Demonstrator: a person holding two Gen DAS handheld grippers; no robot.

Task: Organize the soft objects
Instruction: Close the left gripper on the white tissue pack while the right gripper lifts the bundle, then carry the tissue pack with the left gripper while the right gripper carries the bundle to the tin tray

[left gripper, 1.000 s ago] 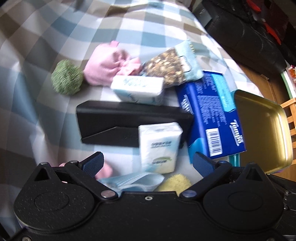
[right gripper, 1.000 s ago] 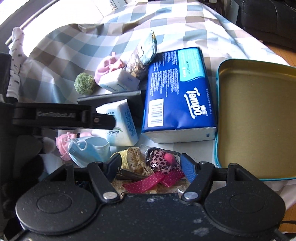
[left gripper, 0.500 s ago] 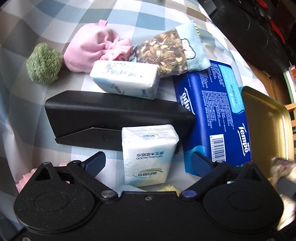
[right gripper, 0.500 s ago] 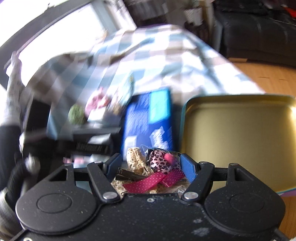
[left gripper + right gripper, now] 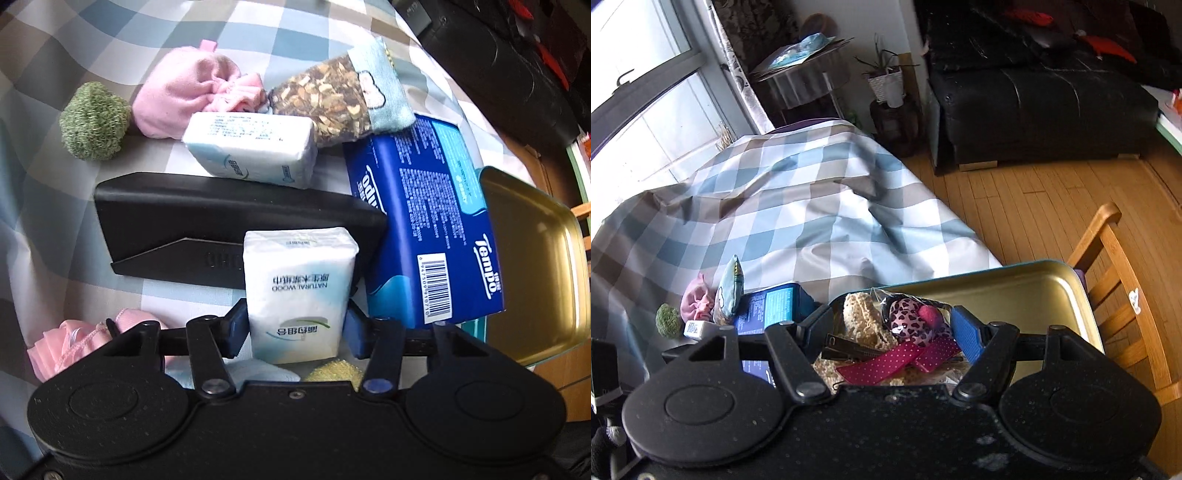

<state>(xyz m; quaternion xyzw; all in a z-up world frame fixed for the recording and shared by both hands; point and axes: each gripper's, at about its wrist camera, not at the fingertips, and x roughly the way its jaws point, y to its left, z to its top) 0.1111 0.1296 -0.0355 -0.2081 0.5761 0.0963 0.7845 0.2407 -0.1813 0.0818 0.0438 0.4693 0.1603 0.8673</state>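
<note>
My left gripper (image 5: 295,326) is shut on a white tissue pack (image 5: 299,288) that leans on a black case (image 5: 207,225). Behind lie a second tissue pack (image 5: 251,147), a pink cloth (image 5: 184,92), a green pom-pom (image 5: 94,120), a patterned pouch (image 5: 340,99) and a blue Tempo pack (image 5: 424,229). My right gripper (image 5: 892,330) is shut on a clear bag of hair accessories (image 5: 905,332) with a leopard bow and red ribbon, held above the gold tin tray (image 5: 1034,291).
A pink scrunchie (image 5: 70,347), a blue mask (image 5: 258,371) and a yellow sponge (image 5: 332,371) lie under my left gripper. The gold tray (image 5: 535,266) sits at the table's right edge. A wooden chair (image 5: 1123,280) and black sofa (image 5: 1034,96) stand beyond the checked tablecloth (image 5: 798,214).
My left gripper moved in and closed on the white tissue pack. My right gripper lifted the accessory bag off the table and swung right, over the tray.
</note>
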